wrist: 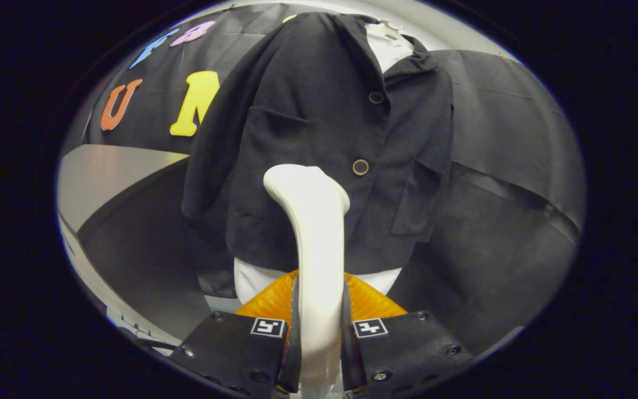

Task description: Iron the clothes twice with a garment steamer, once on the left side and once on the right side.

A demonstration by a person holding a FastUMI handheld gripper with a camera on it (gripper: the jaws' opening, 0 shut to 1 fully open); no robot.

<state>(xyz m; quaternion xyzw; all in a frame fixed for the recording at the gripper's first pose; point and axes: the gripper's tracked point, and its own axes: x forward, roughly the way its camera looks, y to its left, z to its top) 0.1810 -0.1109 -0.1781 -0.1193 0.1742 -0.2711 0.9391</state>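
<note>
White plastic garment steamer (313,233) rises upright, its handle clamped between both fingers of the gripper (319,332), its head hiding part of the black buttoned jacket (324,127).

Dim booth, fisheye-bent edges, soft focus

We are seeing black cloth (507,127) hanging as the booth's wall behind everything, creasing on one side. A grey desk (103,172) is lying below it, catching a soft glare, its pale edge (83,260) curving along nearest us.
</note>
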